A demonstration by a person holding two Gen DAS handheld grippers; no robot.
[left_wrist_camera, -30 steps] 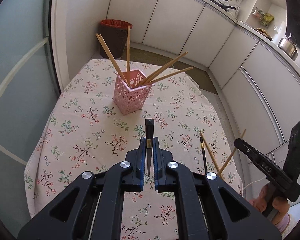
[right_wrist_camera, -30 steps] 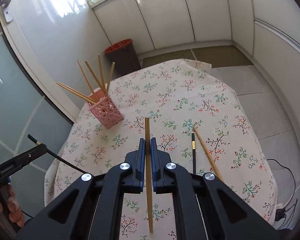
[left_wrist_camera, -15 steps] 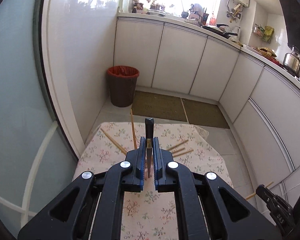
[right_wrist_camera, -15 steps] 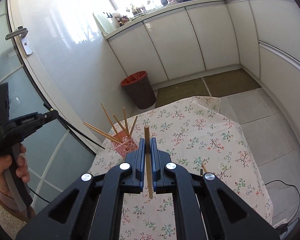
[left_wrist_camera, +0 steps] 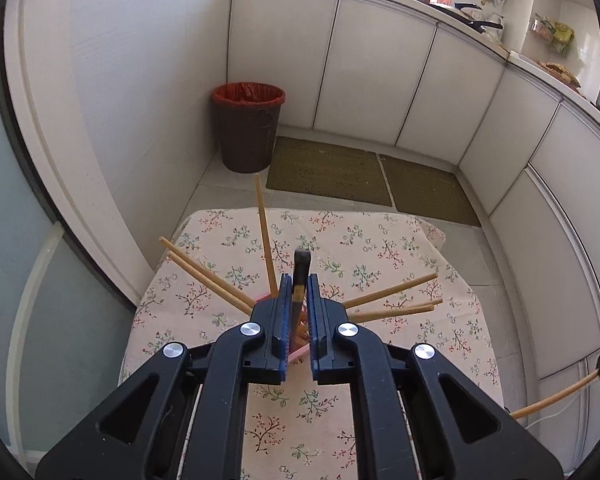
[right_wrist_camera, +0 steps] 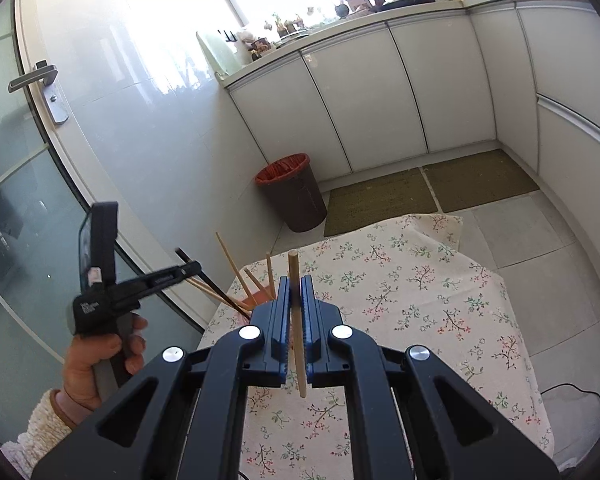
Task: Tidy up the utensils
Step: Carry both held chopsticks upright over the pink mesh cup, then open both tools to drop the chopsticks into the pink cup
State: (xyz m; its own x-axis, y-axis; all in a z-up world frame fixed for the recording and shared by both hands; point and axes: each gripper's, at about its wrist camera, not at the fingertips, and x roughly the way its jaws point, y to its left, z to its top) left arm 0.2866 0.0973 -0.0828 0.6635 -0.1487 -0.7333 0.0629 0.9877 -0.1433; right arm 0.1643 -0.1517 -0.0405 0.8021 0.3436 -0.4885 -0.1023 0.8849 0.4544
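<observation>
Two views, left wrist first. Your left gripper [left_wrist_camera: 299,280] sits right over the pink holder [left_wrist_camera: 300,350], which shows only as slivers between and under the fingers. Its jaws are narrow and easing open, with the dark chopstick [left_wrist_camera: 301,276] between the pads; whether the pads are pressing on it you cannot tell here. That stick's long axis runs along the fingers, blunt dark end pointing away from you, the rest dropping toward the holder. Wooden chopsticks [left_wrist_camera: 216,280] fan out of the holder — two to its left, one nearly upright, several to its right. Beyond the holder the floral tablecloth [left_wrist_camera: 380,248] lies bare up to the table's far edge, past which come open floor, two mats [left_wrist_camera: 328,172] and the bin [left_wrist_camera: 248,128]. Left of the holder the table edge is near, with the wall and glass door just past it.

Right wrist view: your right gripper [right_wrist_camera: 296,284] is clamped tight on a wooden chopstick [right_wrist_camera: 298,336], long axis along the fingers, one end poking beyond them, the other hanging below the pads. The holder peeks out just left of the fingertips. Left of the holder your left hand [right_wrist_camera: 96,360] carries the left gripper, the dark stick slanting down into the holder. Right of the holder the cloth is bare up to the table's right edge.
</observation>
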